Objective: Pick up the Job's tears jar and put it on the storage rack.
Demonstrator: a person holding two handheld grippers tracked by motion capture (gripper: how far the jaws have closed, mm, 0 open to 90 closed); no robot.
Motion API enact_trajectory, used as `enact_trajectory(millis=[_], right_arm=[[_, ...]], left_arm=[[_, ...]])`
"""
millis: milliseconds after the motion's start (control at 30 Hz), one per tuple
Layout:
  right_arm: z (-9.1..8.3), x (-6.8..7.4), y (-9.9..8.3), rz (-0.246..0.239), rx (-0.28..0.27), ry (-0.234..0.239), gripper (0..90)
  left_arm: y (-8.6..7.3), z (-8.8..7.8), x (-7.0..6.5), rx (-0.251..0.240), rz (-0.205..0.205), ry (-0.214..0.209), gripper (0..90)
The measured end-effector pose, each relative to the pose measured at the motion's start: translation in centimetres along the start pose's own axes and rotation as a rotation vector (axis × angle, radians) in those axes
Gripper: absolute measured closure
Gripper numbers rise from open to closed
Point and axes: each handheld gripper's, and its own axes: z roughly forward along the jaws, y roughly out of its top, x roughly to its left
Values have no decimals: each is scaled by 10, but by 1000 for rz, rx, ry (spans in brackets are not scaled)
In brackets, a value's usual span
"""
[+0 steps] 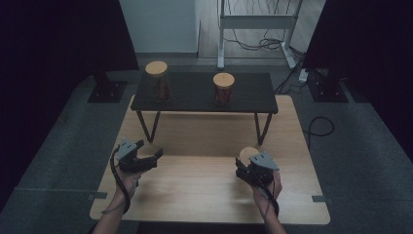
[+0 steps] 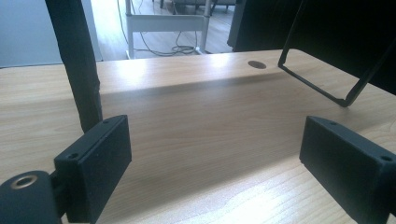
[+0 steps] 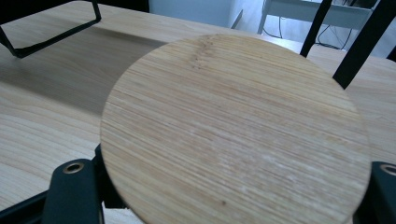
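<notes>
Two hand-held grippers low over the pale wooden table (image 1: 195,180), one carrying a jar.

High view: right gripper (image 1: 247,168) clamps a jar under its round bamboo lid (image 1: 248,153), near the front right; two more bamboo-lidded jars (image 1: 223,88) stand on the black shelf (image 1: 195,100), probably its destination.
Left gripper view: left gripper (image 2: 215,154) jaws wide apart, empty, likely waiting.
Right gripper view: lid (image 3: 233,126) between closed jaws.

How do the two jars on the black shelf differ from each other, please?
The left jar stands taller than the right jar. The left jar sits near the shelf's left end, the right jar nearer its middle. The left jar's contents look orange-brown, the right jar's redder. Both stand upright, capped with round wooden lids.
</notes>
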Motion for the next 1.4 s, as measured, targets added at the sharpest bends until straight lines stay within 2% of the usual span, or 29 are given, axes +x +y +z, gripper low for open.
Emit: enact_trajectory(millis=[1400], right_arm=[[-11,-2,8,14,-45,8,252]], left_arm=[[-1,3,-4,10,12,1,86]])
